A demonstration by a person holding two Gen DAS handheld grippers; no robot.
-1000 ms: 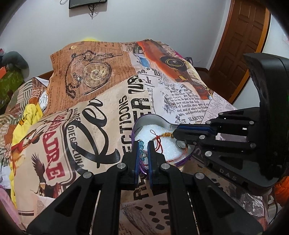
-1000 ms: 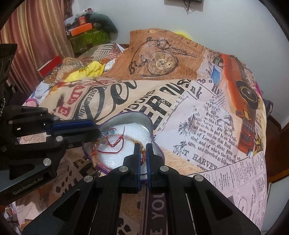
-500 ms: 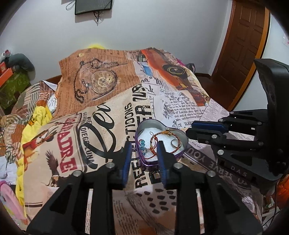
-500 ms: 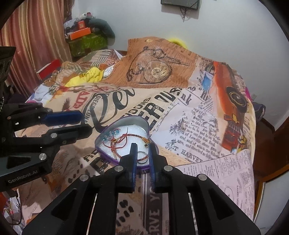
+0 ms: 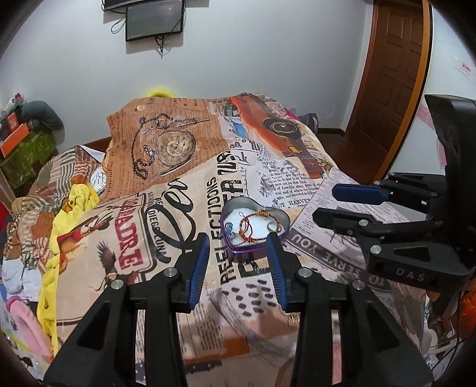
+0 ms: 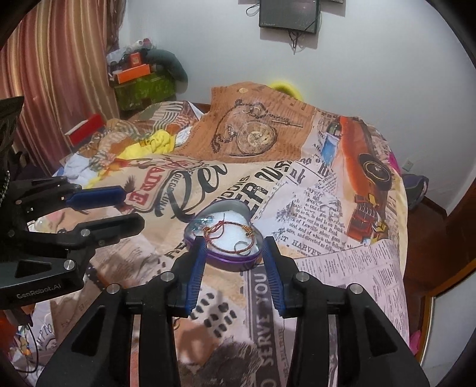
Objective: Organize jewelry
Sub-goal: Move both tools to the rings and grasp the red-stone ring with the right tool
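Left tongs (image 5: 238, 247) stand spread and are opening further, with nothing between the pads; the tin only shows in the gap beyond them. Right tongs (image 6: 235, 253) are likewise spread and opening, pinching nothing.

The heart-shaped tin (image 5: 255, 248) sits on the bed (image 5: 178, 166), on its printed spread. On the tin's white lining lie a red cord bracelet (image 5: 258, 221), some blue beads (image 5: 229, 227) at the left edge and a small ring (image 5: 271, 227) at the right.

The step in hand looks like letting go after laying pieces in the tin. To do it well, both tongs should draw up and back with the pads wide, so that no cord or thread catches on a ribbed pad and gets dragged over the rim. Watch the loose red ends near the tin's near edge. The bed is soft, so any push on the tin could tip it.

From the left wrist come a wooden door (image 5: 395, 77) on the right and the right tongs side-on. Only the right wrist shows a curtain (image 6: 59, 83) and a green box (image 6: 142, 89) at the left, along with the left tongs side-on. Both views show a wall screen (image 5: 153, 19).
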